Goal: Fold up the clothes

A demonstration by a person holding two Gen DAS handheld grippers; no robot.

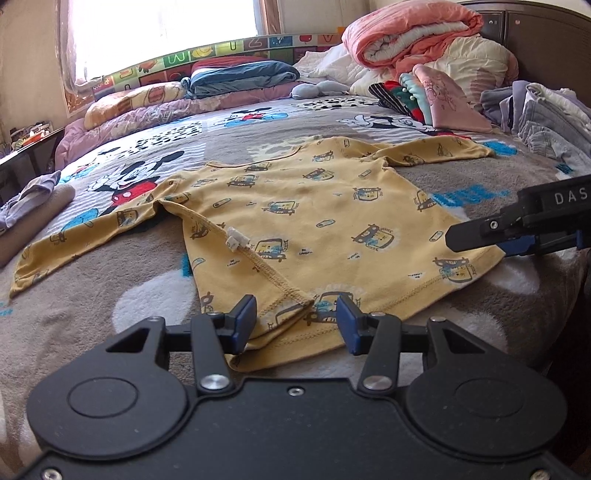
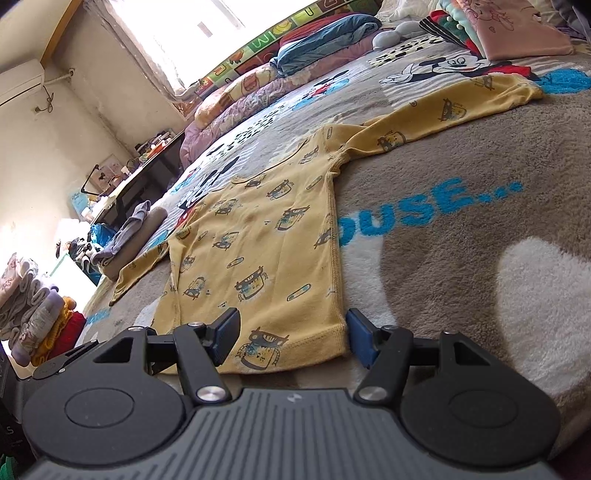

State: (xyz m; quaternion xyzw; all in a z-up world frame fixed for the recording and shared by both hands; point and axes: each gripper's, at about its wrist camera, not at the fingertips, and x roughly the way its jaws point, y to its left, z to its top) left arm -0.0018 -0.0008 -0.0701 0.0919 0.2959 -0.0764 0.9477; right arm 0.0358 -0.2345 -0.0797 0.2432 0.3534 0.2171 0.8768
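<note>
A yellow long-sleeved child's shirt (image 1: 306, 214) with a cartoon print lies spread flat on the bed, inside out, both sleeves stretched sideways. My left gripper (image 1: 297, 323) is open, its blue pads either side of the shirt's near left hem corner. My right gripper (image 2: 293, 338) is open around the near right hem corner of the shirt (image 2: 255, 240). The right gripper also shows from the side in the left wrist view (image 1: 480, 236), at the shirt's right hem corner.
The bed is covered by a grey Mickey Mouse blanket (image 1: 110, 295). Piles of clothes (image 1: 443, 99) and rolled quilts (image 1: 406, 33) lie at the far right, folded bedding (image 1: 240, 77) at the back, a small folded pile (image 1: 33, 206) at left.
</note>
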